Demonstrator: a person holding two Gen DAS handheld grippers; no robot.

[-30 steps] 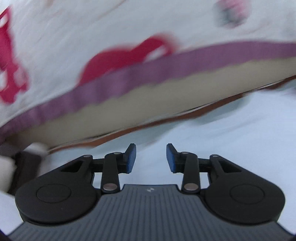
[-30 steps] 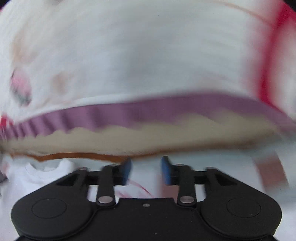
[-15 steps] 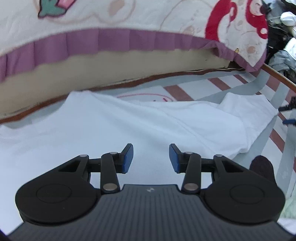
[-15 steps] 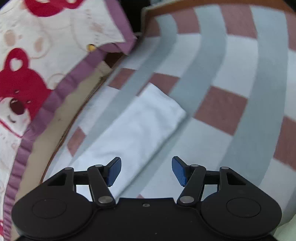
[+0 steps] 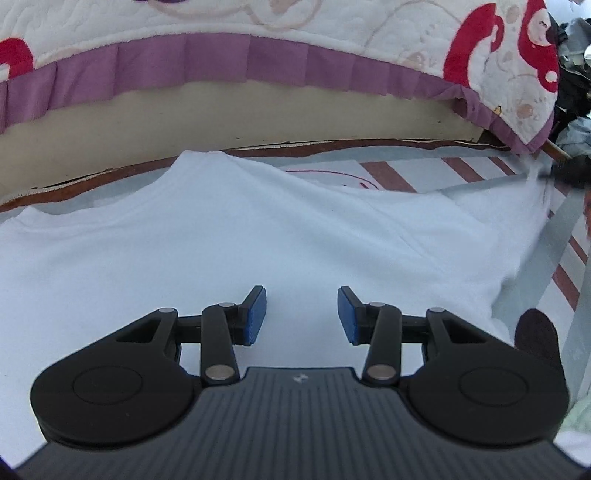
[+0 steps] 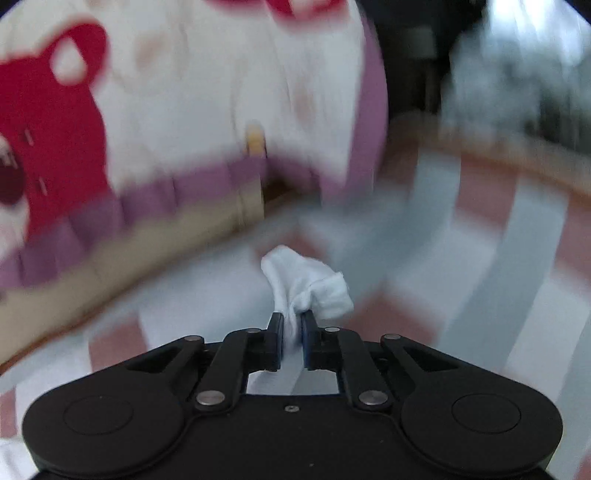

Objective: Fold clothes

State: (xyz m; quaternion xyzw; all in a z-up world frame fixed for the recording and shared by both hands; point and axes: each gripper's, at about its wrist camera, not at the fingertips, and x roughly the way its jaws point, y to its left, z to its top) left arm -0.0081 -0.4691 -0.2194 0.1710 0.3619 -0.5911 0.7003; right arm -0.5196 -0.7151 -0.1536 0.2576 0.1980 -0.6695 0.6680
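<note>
The white garment lay spread out on a striped cloth with grey, white and reddish-brown bands, and it seemed to lie on the floor beside a bed. Its far edge reached almost to the dark wooden strip at the foot of the bed. Above this strip there was a beige mattress side, and over it hung a white quilt with a purple frill and red bear figures.

The left hand-held gripper was over the middle of the garment. Its jaws stood wide apart and nothing was between the blue pads. I could not tell if it touched the fabric.

The right hand-held gripper was closed on a bunched part of the garment, and a small tuft of white fabric stood out in front of the pads. The right wrist view was blurred, so the background was not sharp there. In the left wrist view the right end of the garment was pulled up toward a dark shape at the right edge, also blurred.

A dark rounded object lay near the lower right of the garment; I could not tell what it was.
</note>
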